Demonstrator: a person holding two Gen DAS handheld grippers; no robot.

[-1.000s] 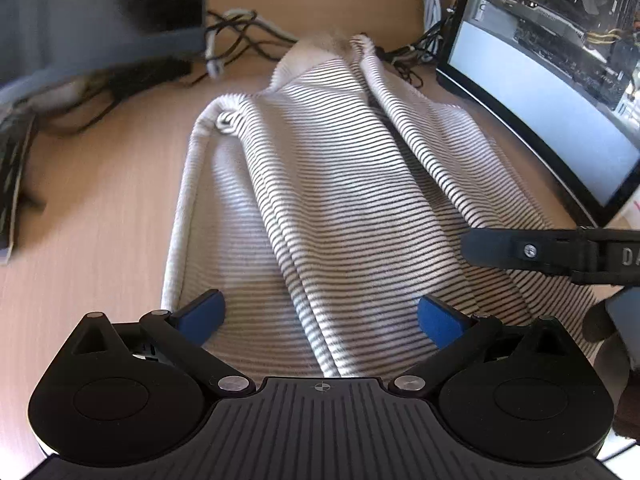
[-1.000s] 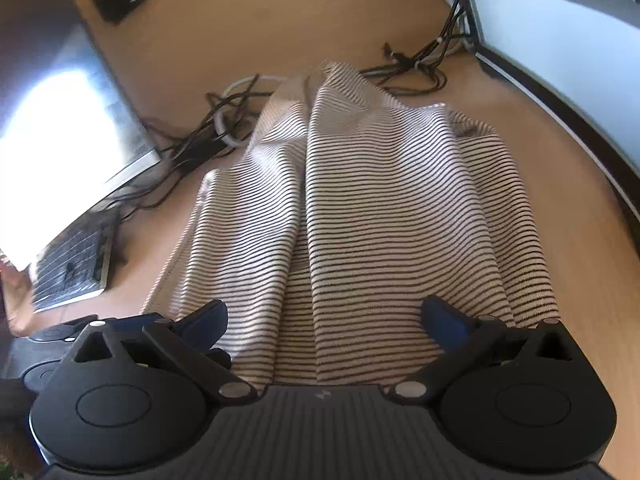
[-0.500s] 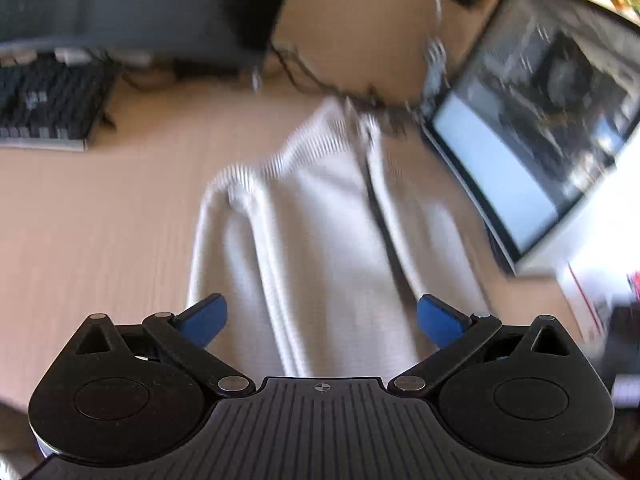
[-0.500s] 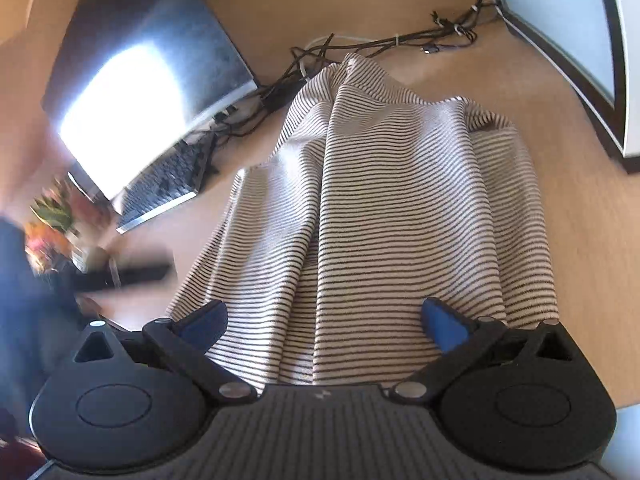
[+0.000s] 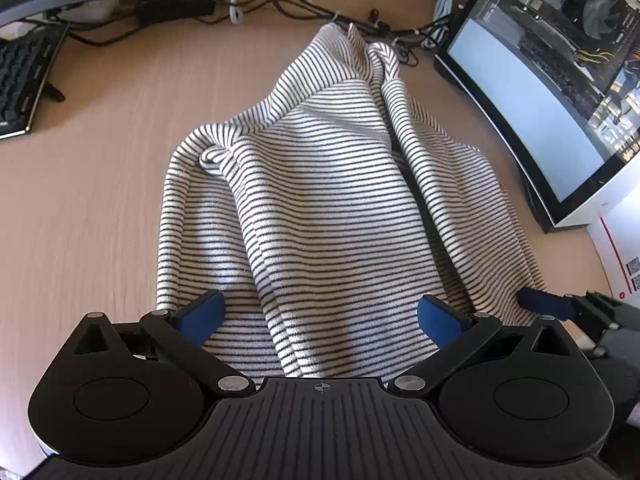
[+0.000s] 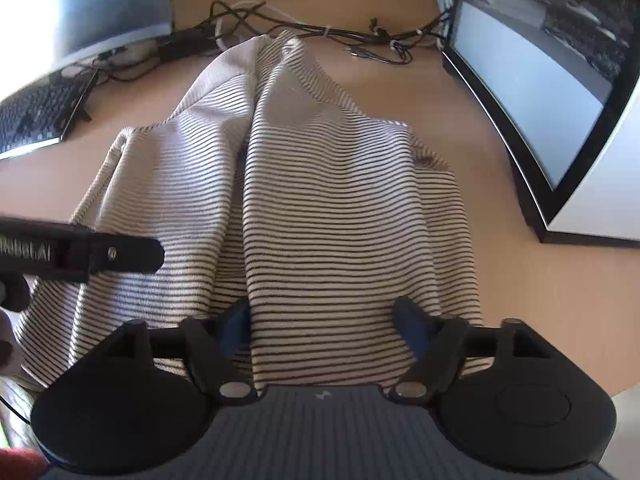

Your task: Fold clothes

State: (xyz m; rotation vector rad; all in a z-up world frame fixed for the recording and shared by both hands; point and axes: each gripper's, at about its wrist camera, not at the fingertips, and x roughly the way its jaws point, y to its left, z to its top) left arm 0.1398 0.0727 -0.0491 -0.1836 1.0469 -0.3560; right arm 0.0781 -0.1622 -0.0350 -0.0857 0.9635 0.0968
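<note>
We record one striped garment (image 5: 332,208), white with thin dark stripes, lying rumpled on the desk (image 5: 88,184) in long lengthwise folds. Its narrow end points toward the tangle of cables (image 5: 280,0) at the back, and its near hem sits under both tools.

We note the left hand-held gripper (image 5: 320,316) with its blue pads (image 5: 200,314) spread wide, one over the garment's left edge, the other over the cloth further right; nothing is clamped between them. In the right wrist view it appears as a dark bar (image 6: 116,256) over the garment's left side.

We note the right hand-held gripper (image 6: 322,320) with jaws also apart, somewhat narrower, straddling a raised fold of the cloth; whether the pads pinch it we cannot tell. In the left wrist view its blue tip (image 5: 546,306) sits at the garment's right hem.

Surroundings: a keyboard (image 5: 24,76) at left, a dark monitor (image 6: 88,4) behind it, and a lit curved monitor (image 5: 536,92) at right.
</note>
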